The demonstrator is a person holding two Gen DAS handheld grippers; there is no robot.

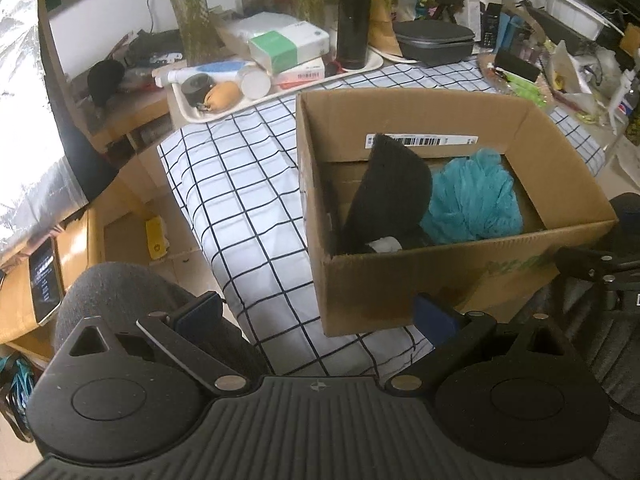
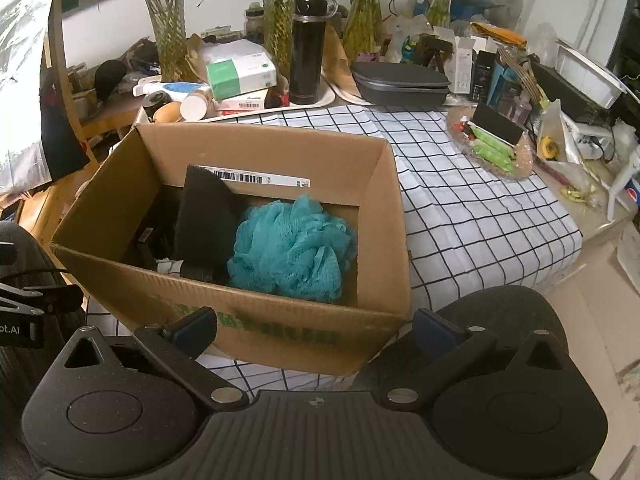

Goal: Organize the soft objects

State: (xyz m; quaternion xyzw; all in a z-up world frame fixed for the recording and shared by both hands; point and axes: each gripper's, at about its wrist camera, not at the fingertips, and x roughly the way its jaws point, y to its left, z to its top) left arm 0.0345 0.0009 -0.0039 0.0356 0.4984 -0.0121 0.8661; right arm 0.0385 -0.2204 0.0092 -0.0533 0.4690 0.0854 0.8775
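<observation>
Left tool (image 1: 318, 316): jaws wide apart, holding nothing.
Right tool (image 2: 316, 330): jaws wide apart, empty, near the cardboard box (image 2: 256, 320).
Box: teal bath pouf (image 2: 290, 244).

Cardboard box (image 2: 256, 320) on the desk (image 2: 480, 216), near its front edge. Inside: mesh sponge (image 2: 290, 246) at right, touching a dark pad (image 2: 206, 220) leaning at left; possibly more items beneath. Behind the box, a tray (image 2: 320, 102) carries a flask (image 2: 306, 50).
</observation>
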